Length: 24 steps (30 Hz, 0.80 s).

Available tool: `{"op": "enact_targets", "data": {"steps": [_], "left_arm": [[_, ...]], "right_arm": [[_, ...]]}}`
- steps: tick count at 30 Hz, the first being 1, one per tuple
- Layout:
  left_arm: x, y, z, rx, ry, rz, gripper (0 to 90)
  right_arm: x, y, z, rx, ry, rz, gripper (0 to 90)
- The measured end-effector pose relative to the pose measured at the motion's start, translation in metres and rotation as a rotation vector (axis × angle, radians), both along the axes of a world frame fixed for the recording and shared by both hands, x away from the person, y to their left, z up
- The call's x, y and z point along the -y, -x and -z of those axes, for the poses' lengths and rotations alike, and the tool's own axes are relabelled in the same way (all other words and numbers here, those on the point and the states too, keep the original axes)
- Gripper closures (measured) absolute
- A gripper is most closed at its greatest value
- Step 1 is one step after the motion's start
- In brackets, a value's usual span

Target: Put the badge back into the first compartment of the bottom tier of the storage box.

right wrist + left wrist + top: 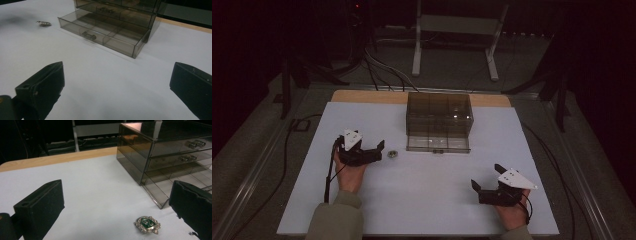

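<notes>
Standing open, the drawer (compartments bare) faces the brooch and both wide-open grippers.

The high view looks down on the drawer box from afar, both gripper views face it low and near, sharing its open drawer.

White metal stand and black cables on grey floor beyond the table.
</notes>
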<state>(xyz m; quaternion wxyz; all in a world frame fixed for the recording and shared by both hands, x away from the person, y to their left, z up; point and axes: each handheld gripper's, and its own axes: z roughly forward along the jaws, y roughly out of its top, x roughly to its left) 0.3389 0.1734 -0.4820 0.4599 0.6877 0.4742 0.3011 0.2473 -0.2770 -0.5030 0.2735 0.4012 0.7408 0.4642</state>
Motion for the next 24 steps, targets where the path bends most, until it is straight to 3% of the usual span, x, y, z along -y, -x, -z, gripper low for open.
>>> {"op": "enact_targets", "data": {"steps": [19,24], "left_arm": [[0.013,-0.014,0.017,-0.076,-0.005,0.010,1.5],[0.013,-0.019,0.021,-0.138,0.001,0.030,7.0]], "right_arm": [[0.000,0.000,0.000,0.000,0.002,-0.004,0.3],[0.000,0.000,0.000,0.002,0.002,-0.002,0.3]]}}
